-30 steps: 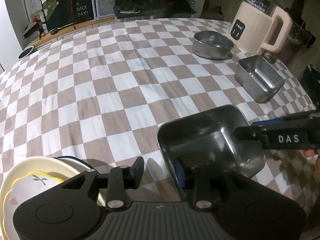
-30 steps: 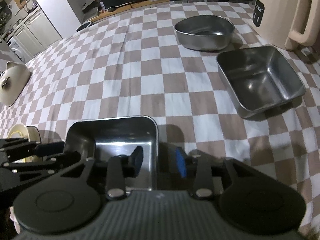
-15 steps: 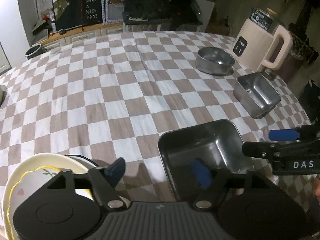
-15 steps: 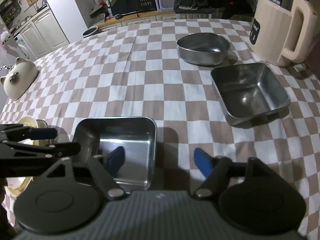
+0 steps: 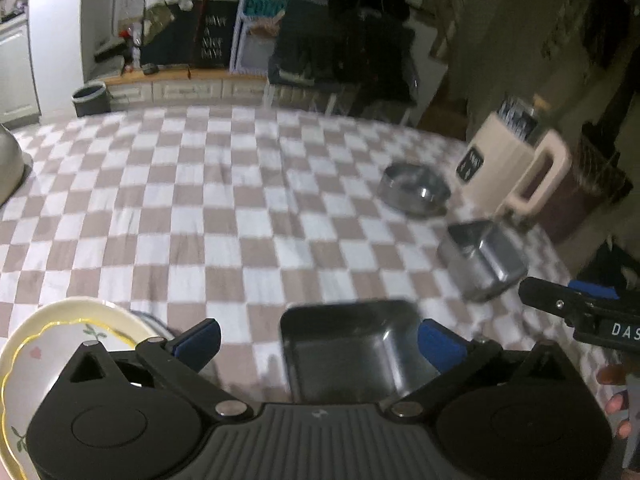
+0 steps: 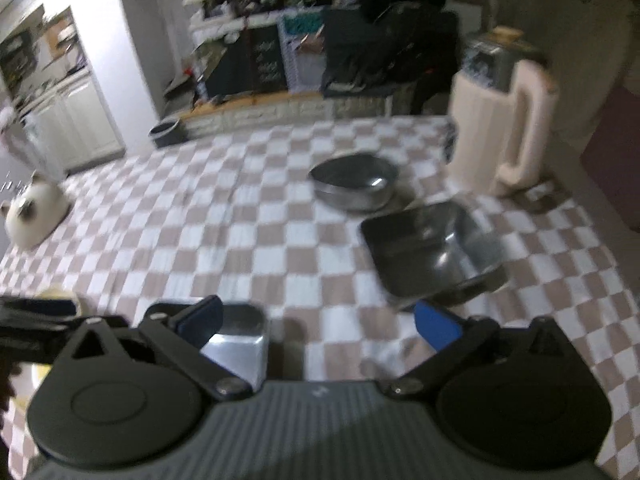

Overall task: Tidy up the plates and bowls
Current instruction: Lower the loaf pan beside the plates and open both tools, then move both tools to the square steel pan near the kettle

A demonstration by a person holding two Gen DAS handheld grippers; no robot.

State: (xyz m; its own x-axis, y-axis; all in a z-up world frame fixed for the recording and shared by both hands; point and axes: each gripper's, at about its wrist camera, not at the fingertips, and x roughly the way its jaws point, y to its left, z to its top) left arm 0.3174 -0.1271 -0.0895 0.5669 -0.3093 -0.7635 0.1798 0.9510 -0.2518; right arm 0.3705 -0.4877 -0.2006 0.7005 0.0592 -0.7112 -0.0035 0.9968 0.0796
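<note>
A shallow square steel tray (image 5: 360, 320) rests on the checkered tablecloth (image 5: 200, 220), straight below my left gripper (image 5: 320, 340). Its jaws are opening wide and touch nothing. My right gripper (image 6: 318, 324) hangs above the cloth just right of the same tray (image 6: 240, 340), jaws also opening, with nothing between them. A stack of cream flowered plates (image 5: 48, 344) sits at the near left. Farther right stand a deeper square steel bowl (image 6: 432, 248) and a round steel bowl (image 6: 352, 184).
A cream electric jug (image 6: 496, 128) stands at the table's far right corner. A cat-shaped ceramic pot (image 6: 34, 212) sits at the left edge. One of the right gripper's fingers (image 5: 560, 304) shows at the right. A dark bin (image 5: 90, 100) and cabinets lie beyond the table.
Both grippers opened and let go of the steel tray's walls, then rose and pulled back. The tray stays on the cloth.
</note>
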